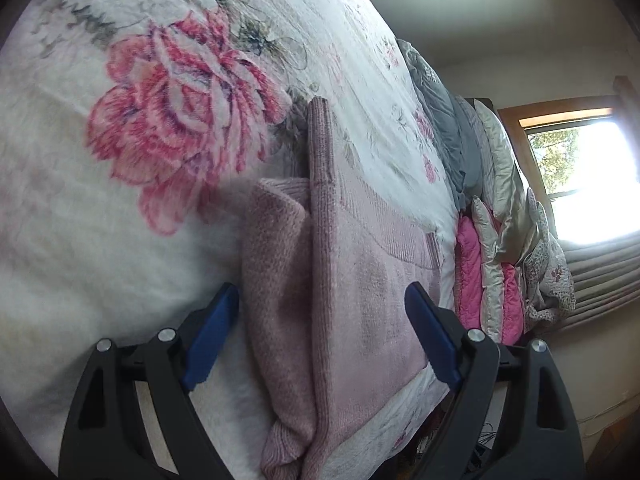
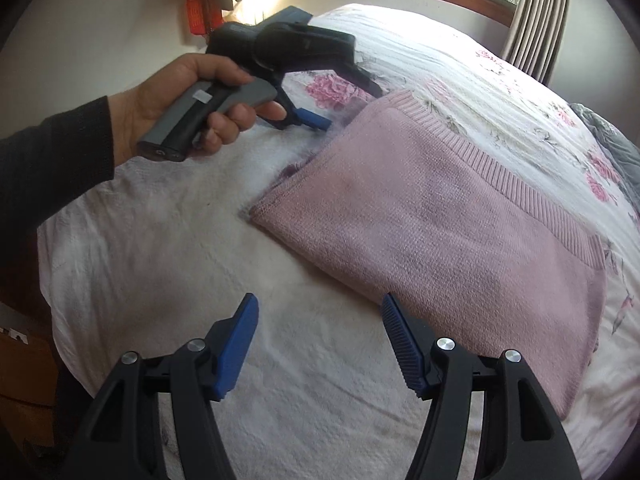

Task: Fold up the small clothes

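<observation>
A: Sweater (image 2: 440, 232), pink knit, lying partly folded on bed (image 2: 200, 260), toward the far right side of the quilt as seen from the right wrist.

B: Weight and feel?

A: Probably light, soft, floppy; likely to sag and slide out of shape if lifted by one point. Fuzzy loose stitch over the body, tighter ribbed band (image 2: 520, 184) along one edge. Not slippery, not fragile, though prone to snagging on ridged pads.

B: Best place to take hold?

A: Judging from the layers: at a corner or along the doubled folded edge, pinching both layers together. Ribbed band firmer, so a steadier grip there. Two hold points advisable, one per gripper, to keep the fold square.

B: State of each gripper?

A: Left gripper (image 1: 322, 320) spread wide, blue pads on either side of the sweater's (image 1: 360, 280) stacked fold, pinching nothing. Right gripper (image 2: 318, 336) also spread wide, hovering just off the near edge, right finger overlapping the knit in view, contact impossible to tell. From the right wrist, left gripper (image 2: 316, 122) held by a hand (image 2: 180, 100) in a dark sleeve, tip at the sweater's far corner.

B: Surroundings?

A: White crinkled quilt printed with large pink roses (image 1: 180, 120). Stack of satin and quilted bedding (image 1: 492, 240), grey and hot pink, beyond the bed. Bright window (image 1: 576, 160), wooden frame.
</observation>
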{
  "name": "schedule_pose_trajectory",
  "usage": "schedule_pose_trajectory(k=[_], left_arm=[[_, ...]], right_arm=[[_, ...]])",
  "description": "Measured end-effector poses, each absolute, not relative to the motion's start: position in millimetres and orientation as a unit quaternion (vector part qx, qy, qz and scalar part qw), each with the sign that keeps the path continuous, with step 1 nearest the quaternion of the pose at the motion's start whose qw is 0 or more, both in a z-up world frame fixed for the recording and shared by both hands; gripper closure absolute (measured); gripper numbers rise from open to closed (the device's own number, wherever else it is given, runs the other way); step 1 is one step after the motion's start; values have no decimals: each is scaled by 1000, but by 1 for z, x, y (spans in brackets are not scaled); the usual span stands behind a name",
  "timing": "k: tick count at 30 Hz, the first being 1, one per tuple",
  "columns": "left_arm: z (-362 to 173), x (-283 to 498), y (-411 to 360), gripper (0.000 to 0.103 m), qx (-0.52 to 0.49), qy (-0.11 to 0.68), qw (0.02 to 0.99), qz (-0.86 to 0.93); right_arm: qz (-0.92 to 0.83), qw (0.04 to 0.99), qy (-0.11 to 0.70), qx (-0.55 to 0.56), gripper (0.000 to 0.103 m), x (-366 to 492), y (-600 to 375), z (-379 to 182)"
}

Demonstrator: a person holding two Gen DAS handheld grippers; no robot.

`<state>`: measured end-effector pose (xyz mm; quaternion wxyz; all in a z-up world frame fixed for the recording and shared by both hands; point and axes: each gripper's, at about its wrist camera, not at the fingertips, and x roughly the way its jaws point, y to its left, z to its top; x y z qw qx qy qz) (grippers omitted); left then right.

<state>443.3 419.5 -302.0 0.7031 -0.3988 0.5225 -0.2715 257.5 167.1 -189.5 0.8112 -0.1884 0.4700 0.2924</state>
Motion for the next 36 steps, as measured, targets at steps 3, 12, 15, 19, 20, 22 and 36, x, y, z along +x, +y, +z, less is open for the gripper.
schedule_pose_trajectory(k=[3, 12, 15, 19, 20, 22, 36], left_arm=[[-306, 461, 407, 18, -390, 531, 697, -282], [-315, 498, 389, 16, -386, 536, 688, -301], [-315, 506, 384, 17, -379, 543, 686, -302], [-316, 510, 382, 17, -373, 550, 684, -301], [-316, 511, 382, 17, -371, 551, 685, -301], [-316, 511, 382, 20, -365, 552, 687, -299], [-321, 521, 395, 64, -354, 595, 674, -259]], right_arm=[[298, 810, 468, -191, 38, 263, 174, -193], [281, 817, 462, -200, 38, 279, 186, -218], [254, 828, 436, -246, 37, 272, 197, -238], [233, 831, 392, -320, 37, 251, 218, -265], [226, 831, 380, -337, 37, 247, 224, -270], [205, 835, 352, -370, 37, 242, 235, -279], [137, 865, 280, -394, 50, 269, 276, -269]])
